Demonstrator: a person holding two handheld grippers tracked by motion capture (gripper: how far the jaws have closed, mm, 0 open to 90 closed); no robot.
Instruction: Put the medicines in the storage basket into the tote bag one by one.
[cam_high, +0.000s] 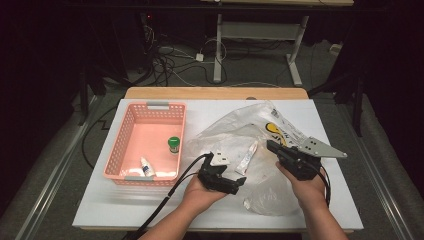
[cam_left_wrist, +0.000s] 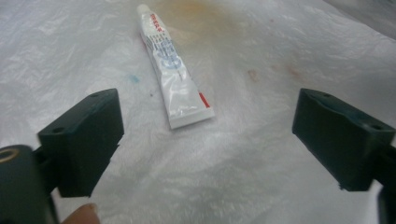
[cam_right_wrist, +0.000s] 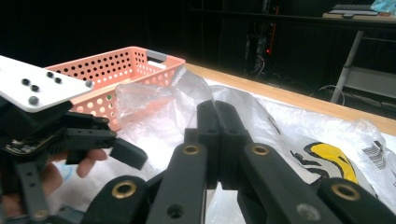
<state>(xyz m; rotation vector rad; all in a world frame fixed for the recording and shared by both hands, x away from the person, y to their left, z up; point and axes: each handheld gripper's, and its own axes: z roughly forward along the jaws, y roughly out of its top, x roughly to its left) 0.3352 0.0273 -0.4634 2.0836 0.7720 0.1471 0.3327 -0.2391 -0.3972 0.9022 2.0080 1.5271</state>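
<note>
Tube (cam_left_wrist: 175, 77): white, lying flat on the plastic bag (cam_high: 280, 190) at desk (cam_high: 210, 112) centre, at 12 o'clock from the left gripper (cam_left_wrist: 208, 140), jaws spread wide. Right gripper (cam_right_wrist: 217, 140): jaws pressed together, pinching the bag's film. Pink basket (cam_high: 116, 155): at 9 o'clock, holding a green-capped bottle (cam_high: 173, 144).

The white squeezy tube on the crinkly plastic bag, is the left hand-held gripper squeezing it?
No, the white tube lies free between the open left hand-held gripper jaws.
</note>
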